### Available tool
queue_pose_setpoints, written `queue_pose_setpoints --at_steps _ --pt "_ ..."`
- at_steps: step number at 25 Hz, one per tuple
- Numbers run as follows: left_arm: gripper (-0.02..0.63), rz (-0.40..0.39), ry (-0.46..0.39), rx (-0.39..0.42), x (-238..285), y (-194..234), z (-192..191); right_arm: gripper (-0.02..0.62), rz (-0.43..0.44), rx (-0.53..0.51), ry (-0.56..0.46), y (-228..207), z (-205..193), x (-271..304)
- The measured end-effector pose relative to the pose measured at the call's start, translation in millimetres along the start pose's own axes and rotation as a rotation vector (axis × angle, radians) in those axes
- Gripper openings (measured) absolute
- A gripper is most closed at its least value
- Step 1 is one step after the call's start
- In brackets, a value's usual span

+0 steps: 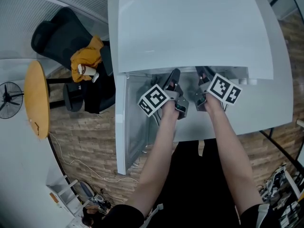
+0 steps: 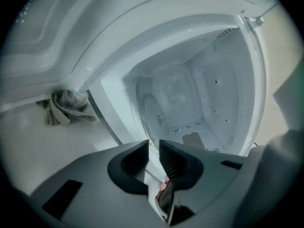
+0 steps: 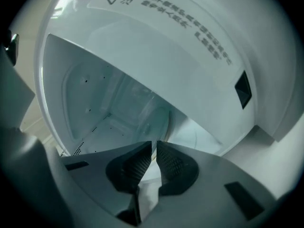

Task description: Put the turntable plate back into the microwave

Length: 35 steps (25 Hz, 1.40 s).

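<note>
The white microwave [image 1: 190, 27] stands with its door [image 1: 122, 127] swung open to the left. Both grippers reach side by side into the cavity mouth. The clear glass turntable plate [image 2: 153, 110] lies low inside the cavity, seen almost edge-on. Its rim runs into the gap of my left gripper [image 2: 153, 148], touching one pad while the other stands off it. In the right gripper view the plate [image 3: 164, 122] curves down into my right gripper [image 3: 154, 151], whose pads are closed on the rim. From the head view the left gripper [image 1: 174, 75] and right gripper [image 1: 202, 73] hide the plate.
A grey cloth [image 2: 66, 106] lies on the counter left of the microwave. A black chair [image 1: 59, 37] with a yellow jacket [image 1: 86, 57], a round wooden table [image 1: 37, 99] and a fan [image 1: 9, 96] stand on the floor to the left. Cables trail over the floorboards.
</note>
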State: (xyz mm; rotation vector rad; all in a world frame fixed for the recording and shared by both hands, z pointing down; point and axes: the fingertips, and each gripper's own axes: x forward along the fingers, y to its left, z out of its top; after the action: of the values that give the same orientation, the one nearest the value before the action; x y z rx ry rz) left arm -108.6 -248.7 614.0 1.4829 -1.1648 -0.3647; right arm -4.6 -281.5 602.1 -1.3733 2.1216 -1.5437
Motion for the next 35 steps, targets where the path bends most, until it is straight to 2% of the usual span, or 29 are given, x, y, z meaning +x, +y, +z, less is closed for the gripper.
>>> queue_pose_setpoints --at_steps 1,2,6,10,13,21,28,35 --pt "0.04 0.009 -0.006 0.005 -1 2 2 0.021 -0.012 -0.012 0.0 0 2 1" --pt "0.029 0.014 -0.01 0.011 -1 4 4 0.021 -0.024 -0.025 0.003 0 3 2" --pt "0.02 0.012 -0.009 0.035 -1 5 7 0.009 -0.06 -0.072 0.013 -4 0 1" --pt "0.011 0.014 -0.008 0.047 2 5 7 0.005 -0.032 -0.042 0.004 -2 1 1" --pt "0.011 0.012 -0.004 0.054 2 4 7 0.006 -0.034 -0.087 0.009 5 2 1" --pt "0.011 -0.013 0.019 0.074 0 -7 -4 0.006 -0.026 -0.129 0.011 14 2 -10" --pt "0.0 -0.021 0.059 0.158 -8 -22 -20 0.005 -0.012 -0.191 0.03 21 -4 -30" --pt "-0.002 -0.024 0.095 0.265 -23 -39 -41 0.006 -0.011 -0.33 0.082 26 -18 -58"
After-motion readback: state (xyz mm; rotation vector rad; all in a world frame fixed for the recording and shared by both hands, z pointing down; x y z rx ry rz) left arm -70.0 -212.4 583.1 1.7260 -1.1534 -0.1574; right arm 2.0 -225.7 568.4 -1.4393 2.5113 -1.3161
